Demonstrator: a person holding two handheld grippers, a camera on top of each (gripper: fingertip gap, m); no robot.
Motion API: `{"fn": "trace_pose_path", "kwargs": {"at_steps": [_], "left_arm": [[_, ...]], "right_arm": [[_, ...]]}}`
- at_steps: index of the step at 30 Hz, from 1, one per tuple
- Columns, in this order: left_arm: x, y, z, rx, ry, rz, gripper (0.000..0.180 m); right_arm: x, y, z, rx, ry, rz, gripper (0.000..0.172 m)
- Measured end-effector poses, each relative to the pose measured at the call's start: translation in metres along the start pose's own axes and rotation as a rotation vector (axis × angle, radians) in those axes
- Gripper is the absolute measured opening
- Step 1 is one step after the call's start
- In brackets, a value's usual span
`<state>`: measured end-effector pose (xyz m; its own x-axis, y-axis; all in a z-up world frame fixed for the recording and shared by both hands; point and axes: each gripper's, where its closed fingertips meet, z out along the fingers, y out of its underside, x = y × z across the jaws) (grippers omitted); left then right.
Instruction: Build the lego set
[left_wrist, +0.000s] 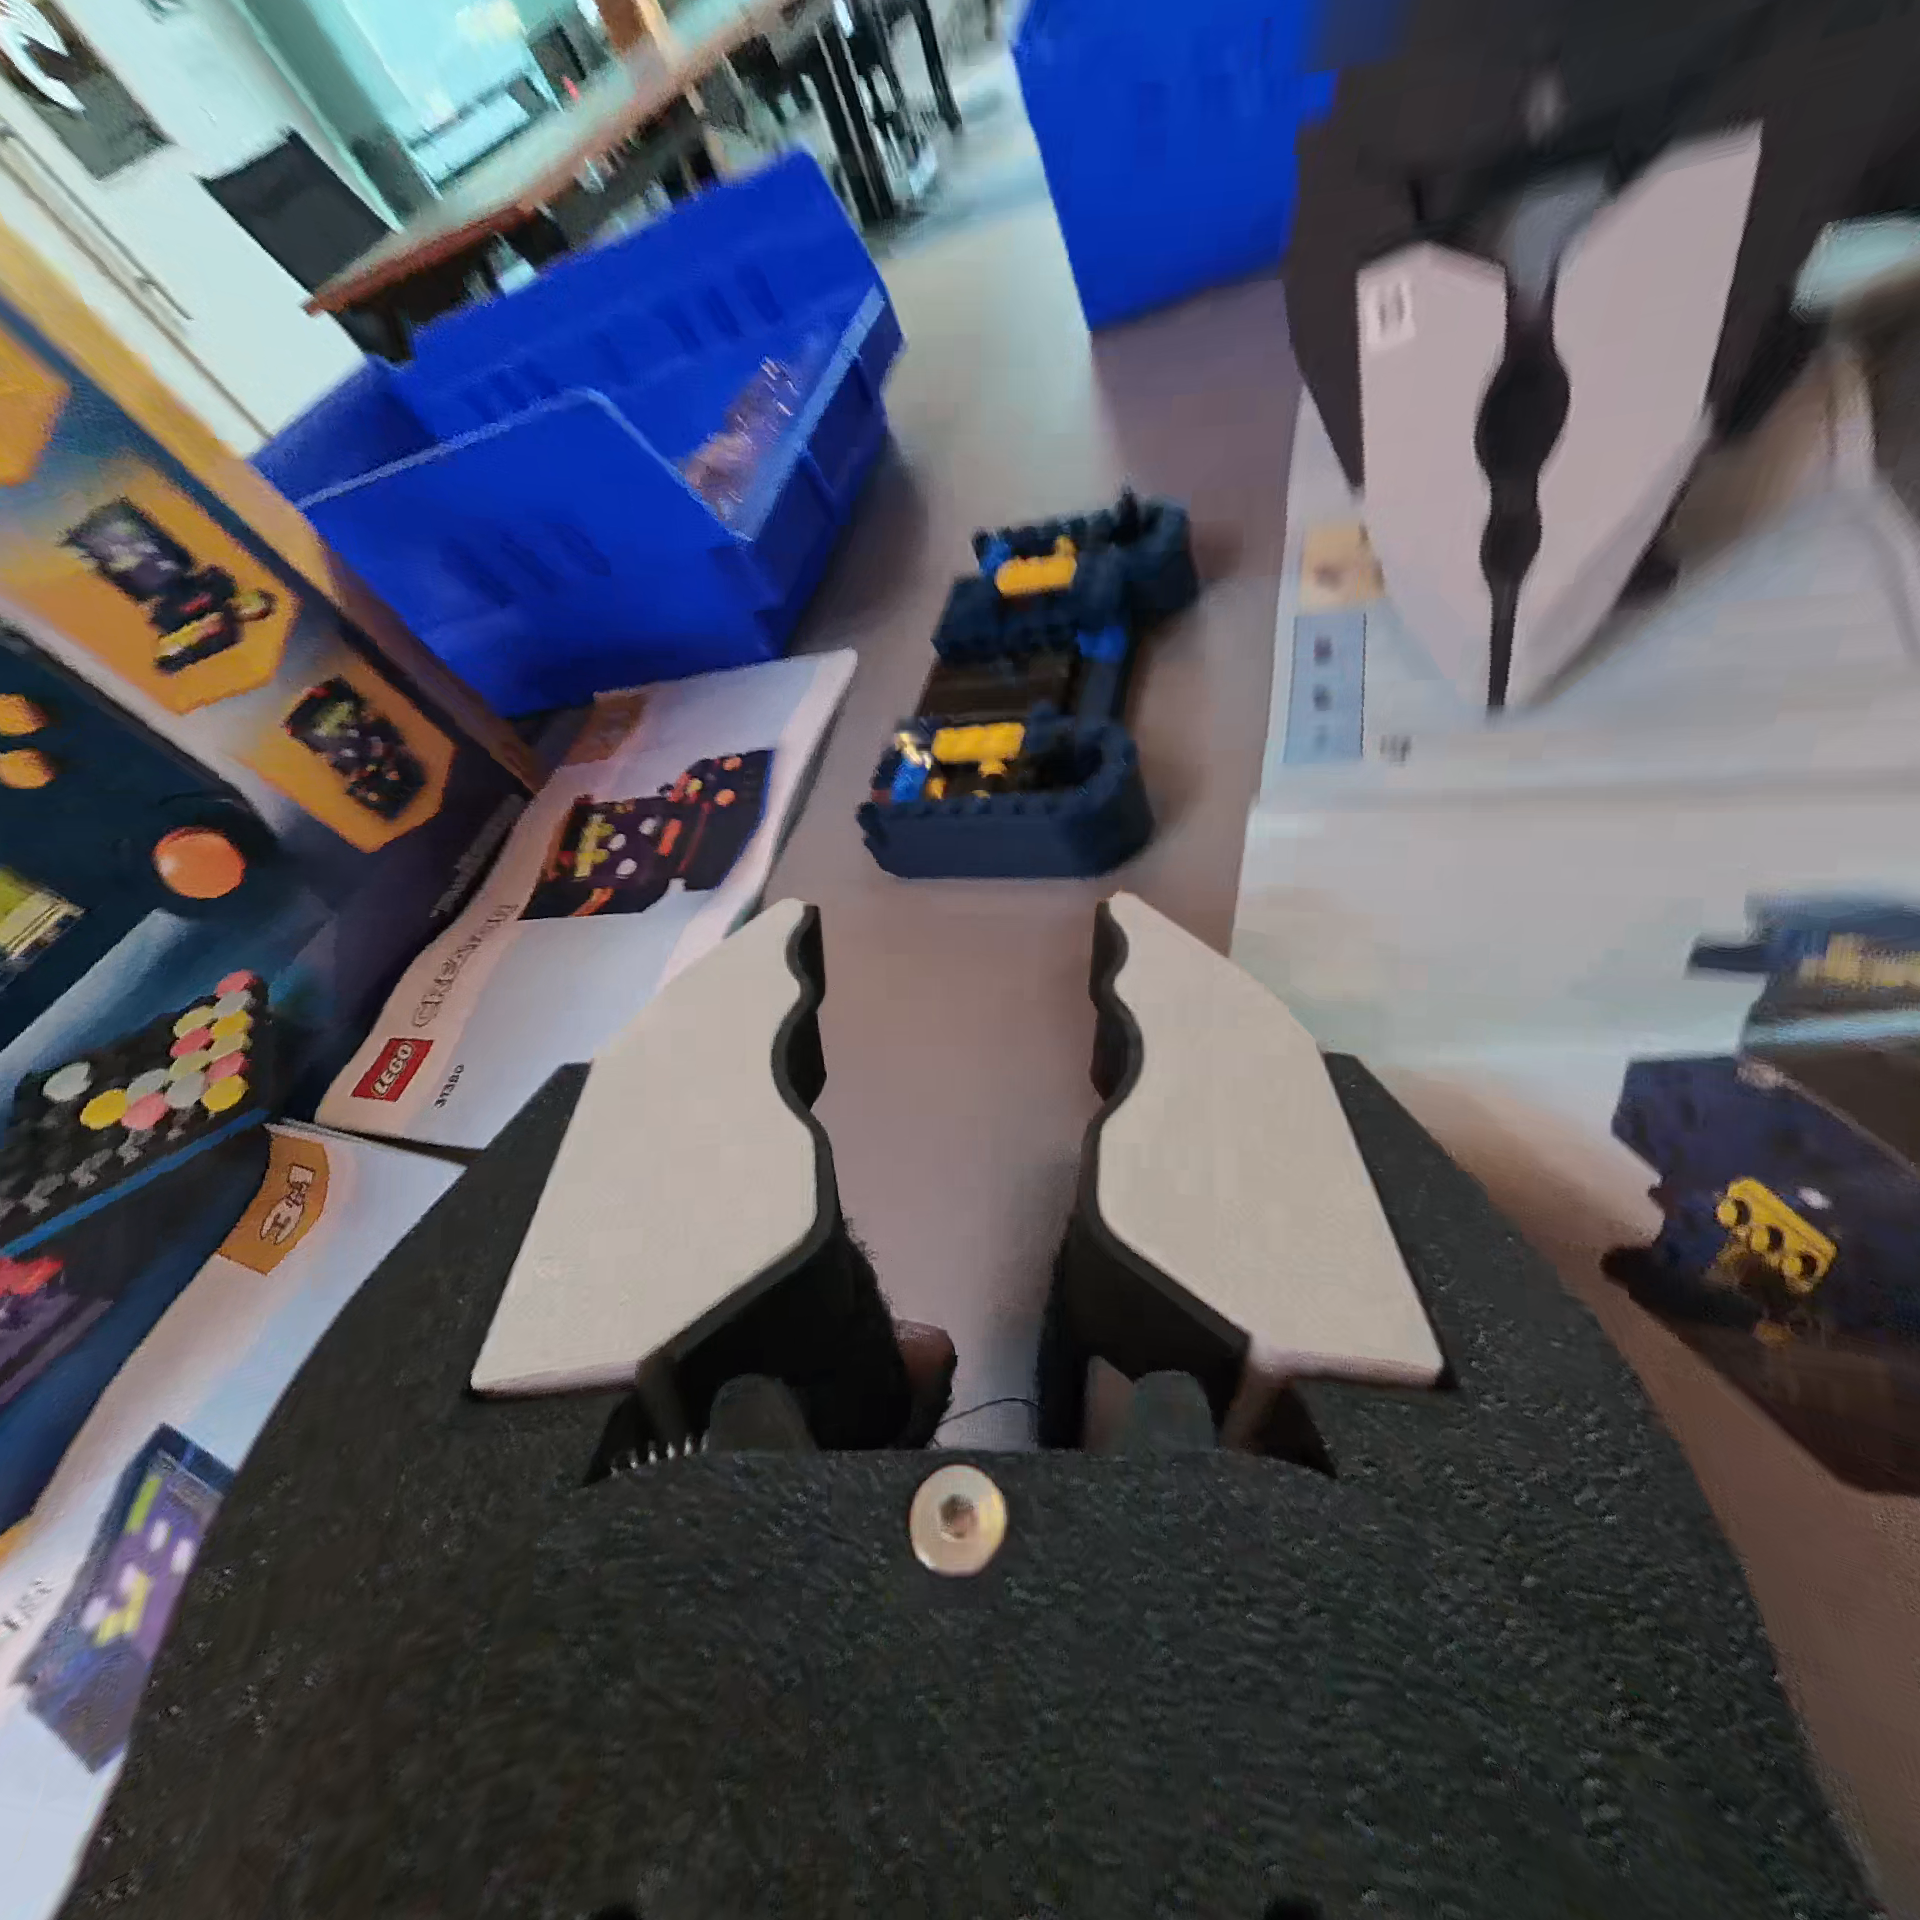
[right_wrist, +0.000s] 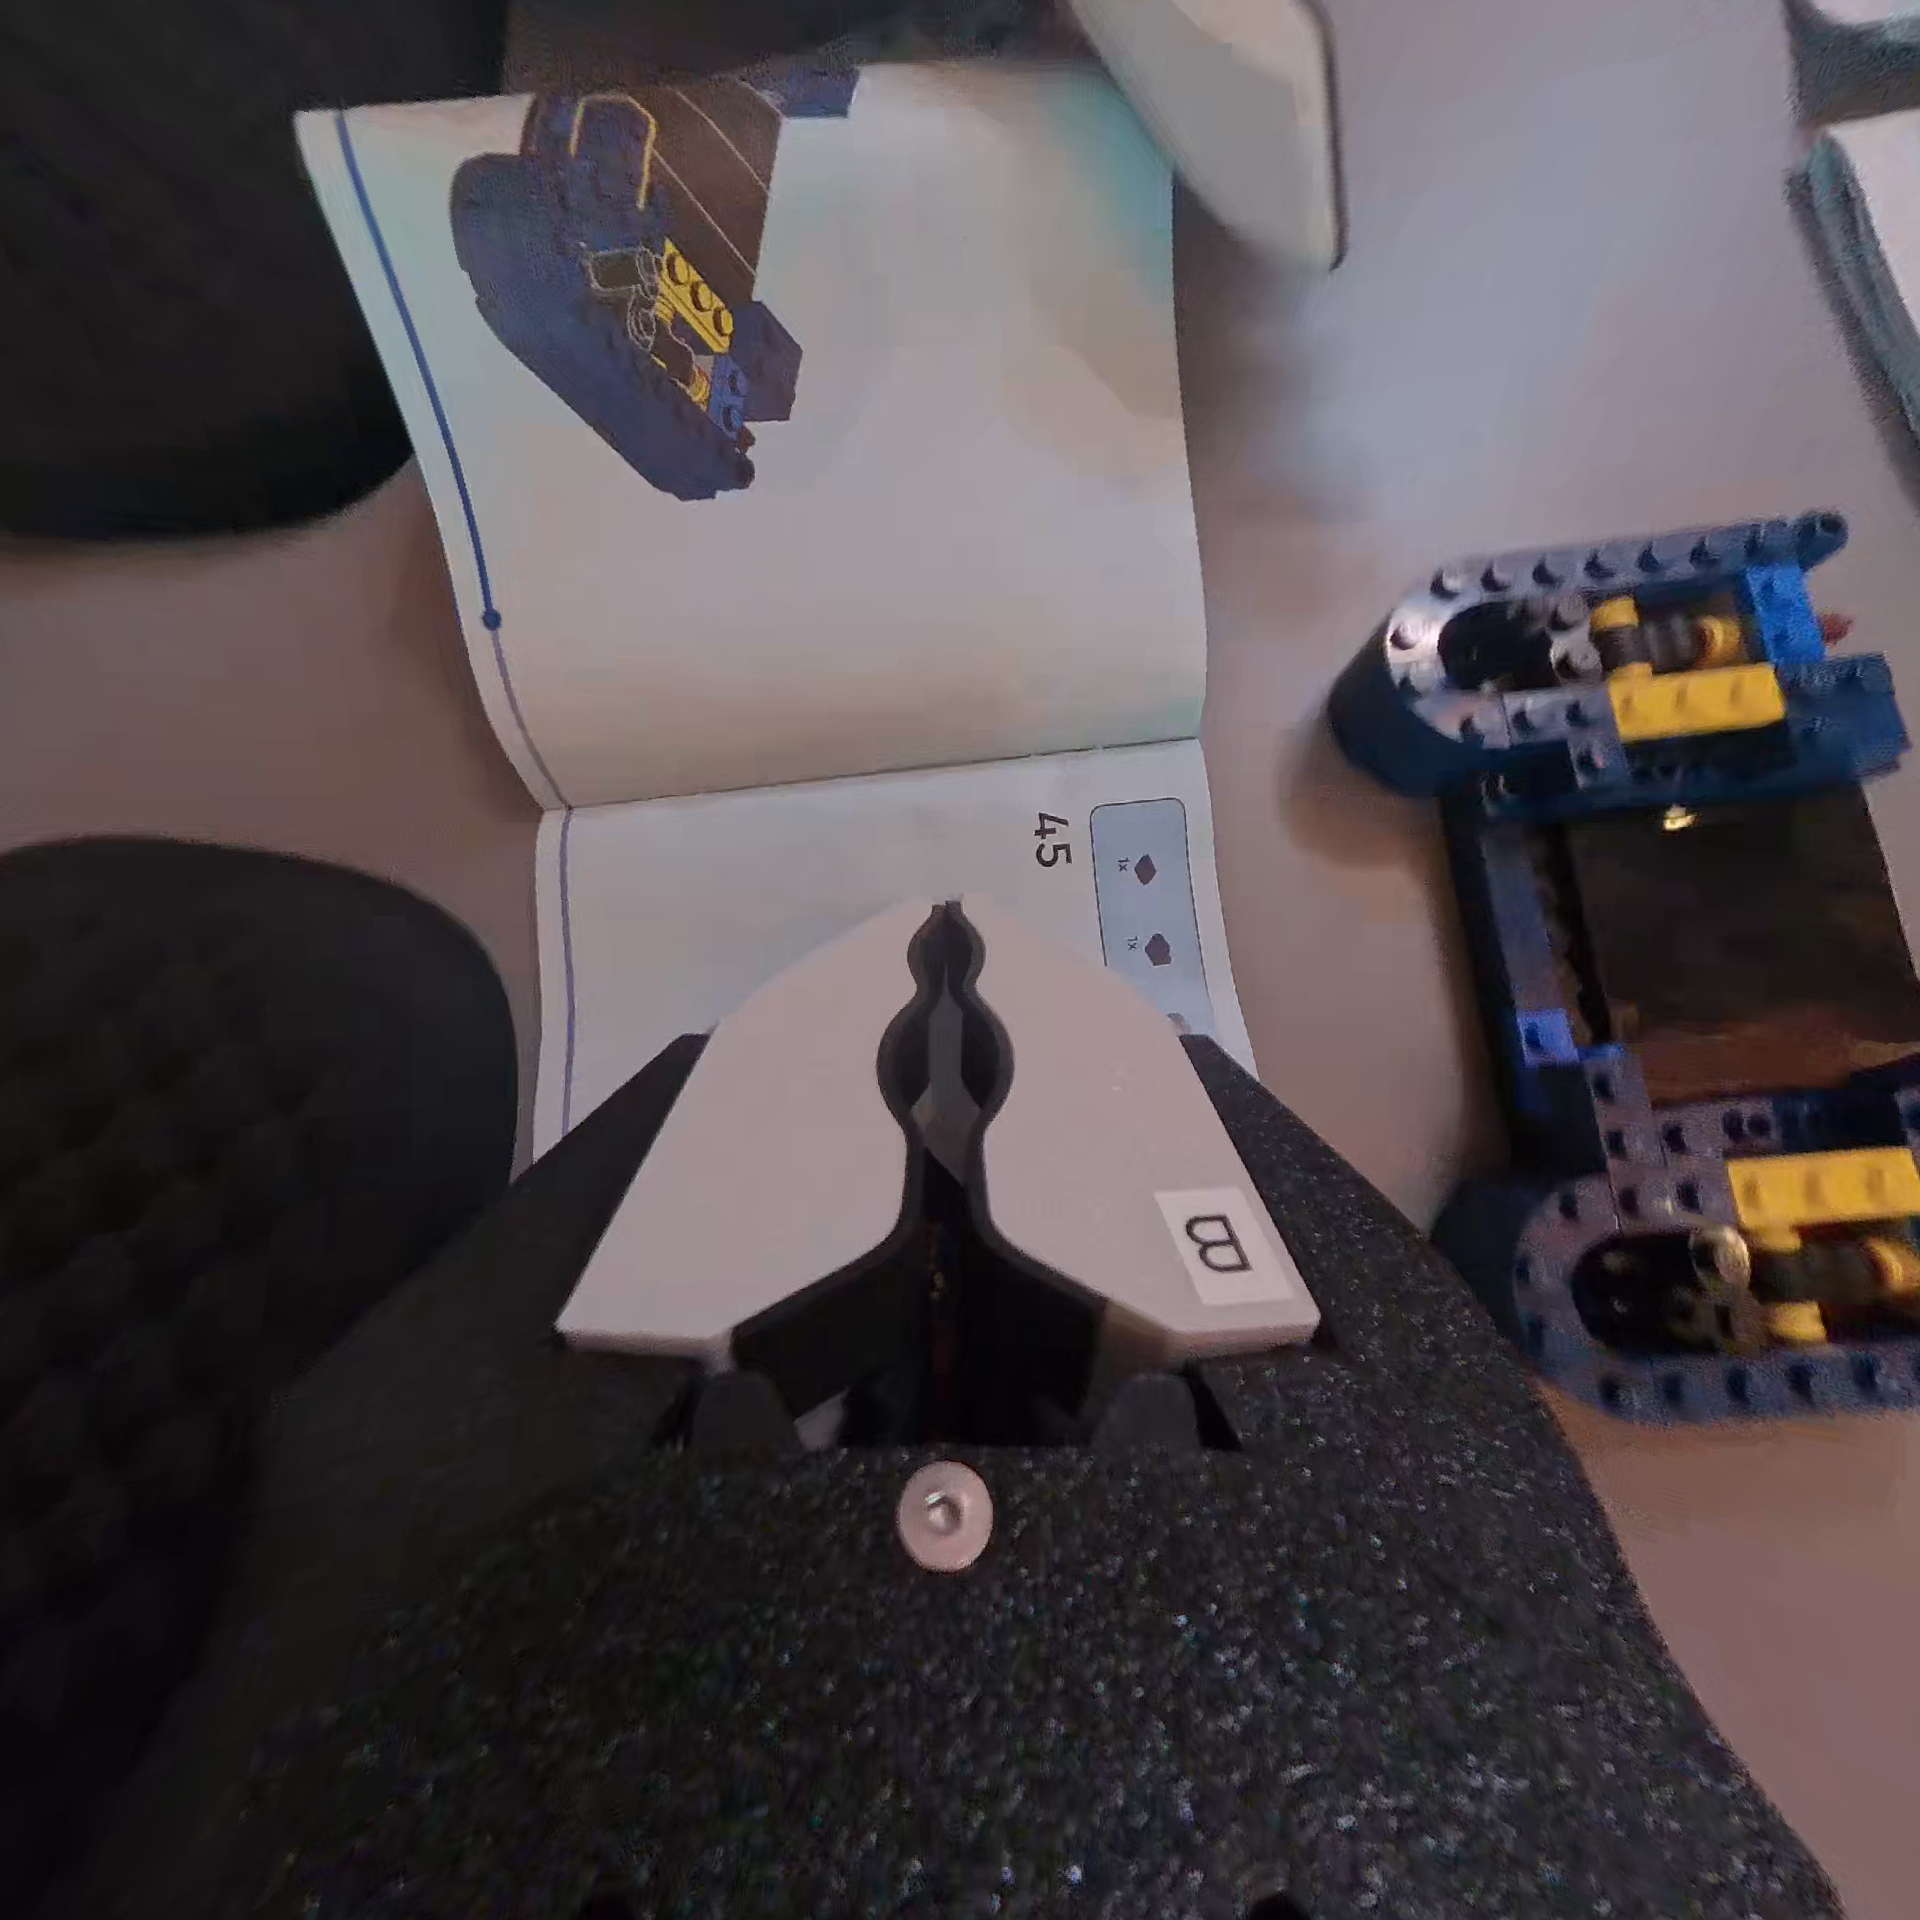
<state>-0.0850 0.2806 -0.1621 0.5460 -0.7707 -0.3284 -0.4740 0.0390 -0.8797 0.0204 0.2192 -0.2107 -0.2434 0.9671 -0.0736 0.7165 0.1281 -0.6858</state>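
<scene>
From my left wrist view, my left tongs (left_wrist: 956, 935) stand open over bare table (left_wrist: 966, 1039) with nothing between the fingers. Just ahead sits a dark blue brick model (left_wrist: 1023, 707), an open-topped frame with yellow and lighter blue pieces inside its two end wells. To its left lie a closed instruction booklet (left_wrist: 592, 883) and, beyond that, a printed set box (left_wrist: 156, 727). Behind the booklet stand blue plastic bins (left_wrist: 623, 468); something clear and shiny glints inside the nearer one, too blurred to name. A taller blue bin (left_wrist: 1153, 156) stands farther back. At upper right my right tongs (left_wrist: 1496, 665) point down at an open booklet (left_wrist: 1558, 831), fingers together. From my right wrist view, my right tongs (right_wrist: 948, 909) are closed tip to tip with nothing held, and they hover over the lower page of the open booklet (right_wrist: 831, 623); I cannot tell whether the tips touch the paper. The brick model (right_wrist: 1683, 987) lies just right of the booklet, its middle a dark flat floor, each rounded end holding yellow bricks and small dark parts. A white finger (right_wrist: 1226, 135) of my left tongs shows at the top.
</scene>
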Motion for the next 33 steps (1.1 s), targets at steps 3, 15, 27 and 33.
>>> {"fn": "trace_pose_path", "kwargs": {"at_steps": [3, 15, 27, 33], "left_arm": [[-0.010, -0.011, -0.014, 0.122, 0.010, -0.111, 0.043], [0.007, -0.006, -0.013, 0.074, 0.111, -0.053, 0.042], [0.016, 0.001, -0.007, 0.007, 0.141, 0.005, 0.045], [0.028, 0.015, 0.001, -0.102, 0.179, 0.083, 0.046]], "right_arm": [[0.003, -0.002, -0.001, -0.030, 0.044, -0.057, 0.001], [0.094, -0.056, -0.171, 0.999, 0.678, 0.144, 0.048], [0.060, -0.037, -0.076, 0.535, 0.333, -0.013, 0.020], [0.022, -0.011, -0.039, 0.312, 0.011, 0.009, 0.000]]}}
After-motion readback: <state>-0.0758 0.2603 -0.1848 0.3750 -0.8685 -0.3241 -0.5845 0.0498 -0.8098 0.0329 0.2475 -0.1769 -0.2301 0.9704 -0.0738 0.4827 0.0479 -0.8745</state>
